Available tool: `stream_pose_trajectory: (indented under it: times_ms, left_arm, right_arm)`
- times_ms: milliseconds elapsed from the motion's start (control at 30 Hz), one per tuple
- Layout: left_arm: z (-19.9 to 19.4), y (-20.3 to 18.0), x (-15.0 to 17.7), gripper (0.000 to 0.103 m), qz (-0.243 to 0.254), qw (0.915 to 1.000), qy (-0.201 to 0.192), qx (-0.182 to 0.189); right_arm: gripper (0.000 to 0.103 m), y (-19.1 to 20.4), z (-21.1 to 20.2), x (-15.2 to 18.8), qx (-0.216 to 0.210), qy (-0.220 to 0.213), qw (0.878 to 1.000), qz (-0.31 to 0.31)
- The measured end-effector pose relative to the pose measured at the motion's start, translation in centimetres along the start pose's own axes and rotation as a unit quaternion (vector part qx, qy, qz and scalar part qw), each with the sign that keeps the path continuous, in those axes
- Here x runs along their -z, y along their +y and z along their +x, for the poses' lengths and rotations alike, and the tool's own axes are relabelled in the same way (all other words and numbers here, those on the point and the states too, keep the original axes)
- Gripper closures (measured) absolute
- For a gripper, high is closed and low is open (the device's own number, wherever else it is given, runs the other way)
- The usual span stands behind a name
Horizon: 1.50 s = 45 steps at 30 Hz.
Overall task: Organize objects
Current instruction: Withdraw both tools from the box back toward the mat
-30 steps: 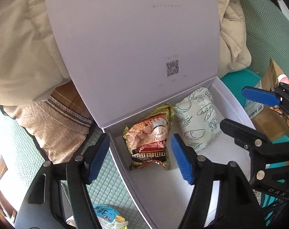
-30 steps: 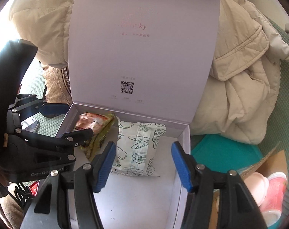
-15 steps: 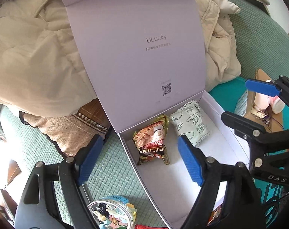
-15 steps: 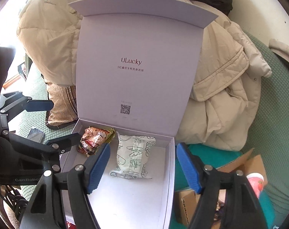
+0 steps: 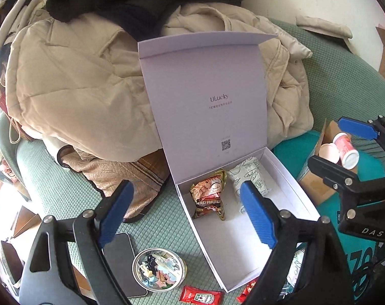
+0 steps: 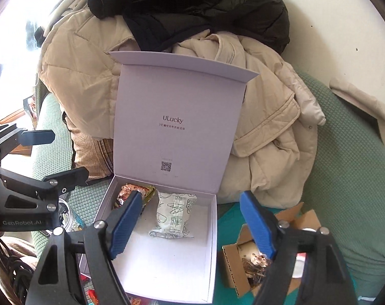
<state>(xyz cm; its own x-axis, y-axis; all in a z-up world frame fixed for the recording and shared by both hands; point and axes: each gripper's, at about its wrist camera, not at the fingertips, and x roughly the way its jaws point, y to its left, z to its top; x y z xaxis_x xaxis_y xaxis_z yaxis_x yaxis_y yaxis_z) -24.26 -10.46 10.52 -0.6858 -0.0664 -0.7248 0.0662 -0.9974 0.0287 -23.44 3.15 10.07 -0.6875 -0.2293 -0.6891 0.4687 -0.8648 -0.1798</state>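
Observation:
A white box (image 5: pixel 291 178) (image 6: pixel 212 228) with its lid raised lies on a green cushion. Inside at its far end sit a red-and-gold snack packet (image 5: pixel 209 194) (image 6: pixel 125 193) and a white packet with green drawings (image 5: pixel 253 175) (image 6: pixel 174 214). My left gripper (image 5: pixel 186 214) hovers above the box's near left side, its jaws opening with nothing between them. My right gripper (image 6: pixel 193 225) hangs above the box, jaws also opening and empty. Each gripper shows at the edge of the other's view.
Beige and black coats (image 5: pixel 78 81) are piled behind the box. A tin of small trinkets (image 5: pixel 159 269), a phone (image 5: pixel 121 254) and ketchup sachets (image 5: pixel 200 297) lie near the box's front left. A cardboard box (image 6: pixel 245 261) with small bottles (image 5: pixel 344 147) stands to the right on a teal bag (image 5: pixel 291 145).
Both grippers have risen and drawn back from the box, so more of the lid, coats and cushion shows. Their jaws have spread wider. The two packets stay in the box.

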Motion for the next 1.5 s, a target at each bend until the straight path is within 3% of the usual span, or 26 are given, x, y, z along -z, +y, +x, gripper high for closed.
stream_pose_trajectory:
  times_ms: [133,767,867,1500]
  left_arm:
    - [-2.2,0.2,0.3,0.018,-0.004,0.9999,-0.006,0.014]
    - [-14.0,0.3,4.5,0.009,0.019,0.9978,-0.063,0.000]
    - [-15.2,0.1,5.1,0.009,0.021,0.9974,-0.068,-0.001]
    - [-17.3,-2.5,10.7,0.008,0.046,0.9965,-0.069,0.010]
  right_arm:
    - [0.020,0.5,-2.3,0.0,0.008,-0.016,1.000,-0.002]
    - [0.017,2.6,-12.1,1.2,0.032,-0.057,0.998,0.001]
    - [0.011,2.9,-13.8,1.9,0.039,-0.067,0.997,0.003]
    - [0.010,3.7,-17.1,9.1,0.062,-0.051,0.996,0.049]
